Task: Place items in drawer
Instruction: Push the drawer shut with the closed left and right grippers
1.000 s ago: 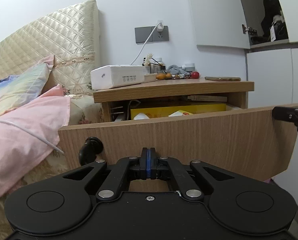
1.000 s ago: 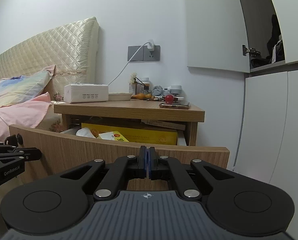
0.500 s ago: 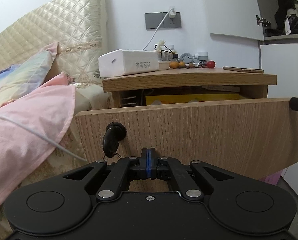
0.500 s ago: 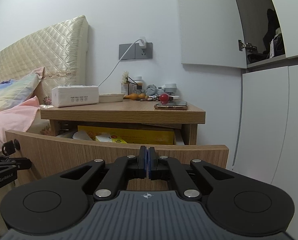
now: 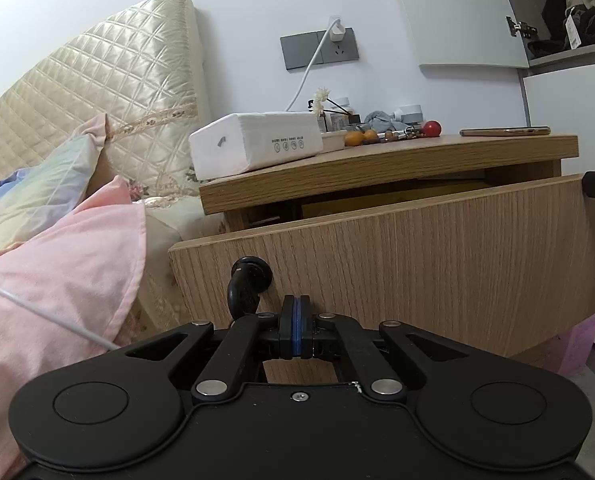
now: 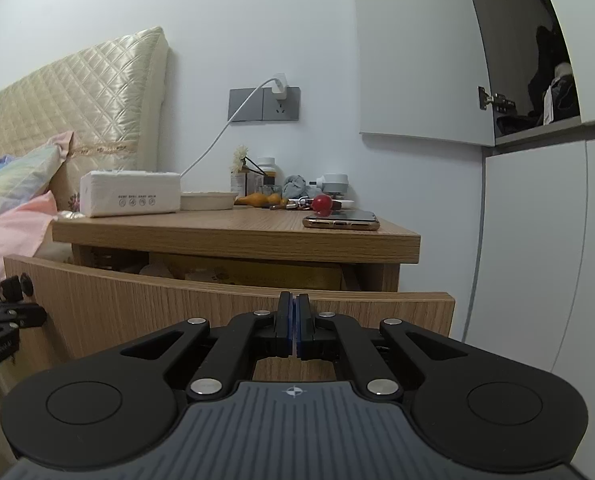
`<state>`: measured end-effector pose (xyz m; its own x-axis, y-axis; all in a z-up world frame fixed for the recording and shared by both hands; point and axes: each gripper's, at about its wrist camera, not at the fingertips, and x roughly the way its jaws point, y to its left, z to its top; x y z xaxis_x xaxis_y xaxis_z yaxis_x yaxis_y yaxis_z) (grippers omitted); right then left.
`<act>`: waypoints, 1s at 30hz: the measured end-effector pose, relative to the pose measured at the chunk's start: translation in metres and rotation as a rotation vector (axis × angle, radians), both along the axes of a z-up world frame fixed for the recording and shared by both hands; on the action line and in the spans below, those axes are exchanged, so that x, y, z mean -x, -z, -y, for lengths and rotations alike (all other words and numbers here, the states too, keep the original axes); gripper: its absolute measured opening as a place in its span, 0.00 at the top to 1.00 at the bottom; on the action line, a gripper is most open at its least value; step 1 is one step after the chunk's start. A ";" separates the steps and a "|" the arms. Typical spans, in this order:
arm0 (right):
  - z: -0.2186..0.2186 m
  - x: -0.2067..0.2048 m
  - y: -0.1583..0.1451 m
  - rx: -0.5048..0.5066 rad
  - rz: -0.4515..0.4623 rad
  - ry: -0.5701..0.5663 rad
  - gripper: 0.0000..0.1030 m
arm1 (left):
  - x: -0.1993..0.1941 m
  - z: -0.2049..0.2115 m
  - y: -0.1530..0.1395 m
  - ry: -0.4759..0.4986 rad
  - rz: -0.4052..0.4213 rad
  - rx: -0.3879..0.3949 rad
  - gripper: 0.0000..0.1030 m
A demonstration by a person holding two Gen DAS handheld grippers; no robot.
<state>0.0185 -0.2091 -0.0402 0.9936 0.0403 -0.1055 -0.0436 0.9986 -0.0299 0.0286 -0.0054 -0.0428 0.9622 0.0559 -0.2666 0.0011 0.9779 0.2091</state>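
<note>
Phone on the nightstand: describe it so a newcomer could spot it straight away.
Start at the wooden nightstand beside the bed, above the open drawer. On its top, go to the front corner farthest from the bed: the phone lies flat there, just in front of a red ball. It is the only thin, gold-edged slab with a dark face; the rest is clutter near the wall.

On my nightstand's wooden tabletop (image 6: 233, 232) a white tissue pack (image 6: 129, 198) sits at the left end, with a shallow dish (image 6: 207, 201) just beside it. A red ball (image 6: 322, 202) lies near the gold phone (image 6: 340, 221), which rests flat by the right front edge.
</note>
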 end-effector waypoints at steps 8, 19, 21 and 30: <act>0.001 -0.021 0.001 -0.040 0.000 0.006 0.99 | -0.027 0.007 0.001 -0.002 0.016 -0.011 1.00; 0.007 -0.055 0.001 -0.063 0.008 -0.001 0.99 | -0.063 -0.001 0.003 -0.054 0.026 0.004 1.00; 0.007 -0.061 0.003 -0.060 0.014 -0.001 0.99 | -0.070 -0.004 0.004 -0.061 0.023 0.013 1.00; 0.009 -0.071 0.007 -0.056 0.021 0.003 0.99 | -0.087 -0.011 0.016 -0.038 0.011 -0.023 1.00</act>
